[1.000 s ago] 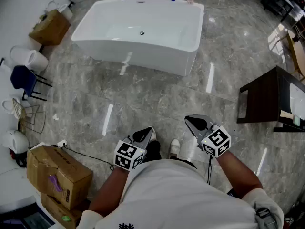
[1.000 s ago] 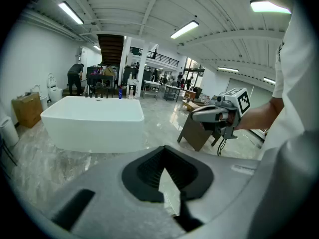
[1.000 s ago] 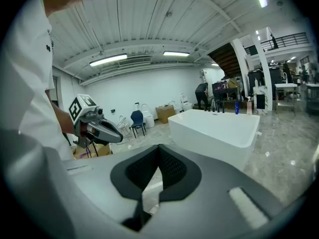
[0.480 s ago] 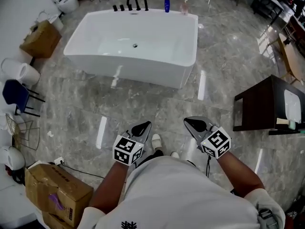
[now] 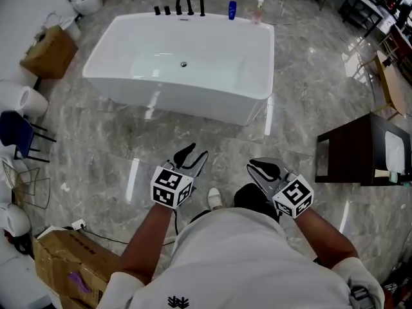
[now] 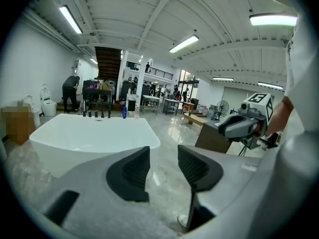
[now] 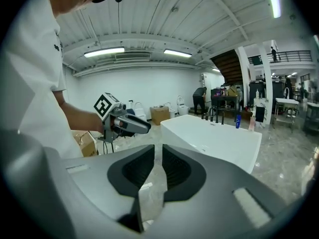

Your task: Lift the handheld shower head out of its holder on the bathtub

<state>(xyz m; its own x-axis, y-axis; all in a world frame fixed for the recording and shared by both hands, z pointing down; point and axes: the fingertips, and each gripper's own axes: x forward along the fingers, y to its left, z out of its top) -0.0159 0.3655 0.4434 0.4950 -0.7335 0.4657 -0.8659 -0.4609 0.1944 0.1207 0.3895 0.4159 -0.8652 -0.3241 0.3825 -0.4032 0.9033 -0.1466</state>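
The white bathtub stands ahead on the grey marble floor. A row of black tap fittings rises from its far rim; the handheld shower head among them is too small to tell apart. My left gripper is held out in front of me, well short of the tub. Its jaws have just been opening and nothing is between them. To its right, my right gripper has its jaws together and empty. The tub and fittings show beyond the left gripper, and the tub beyond the right gripper.
A blue bottle and a pump bottle stand on the tub's far rim. A dark table is on the right. Cardboard boxes, a blue chair and toilets line the left. A person stands behind the tub.
I have walked closer to the tub and both grippers have come forward with me. The left gripper's jaws have gone from shut to open. The right gripper's jaws look the same.
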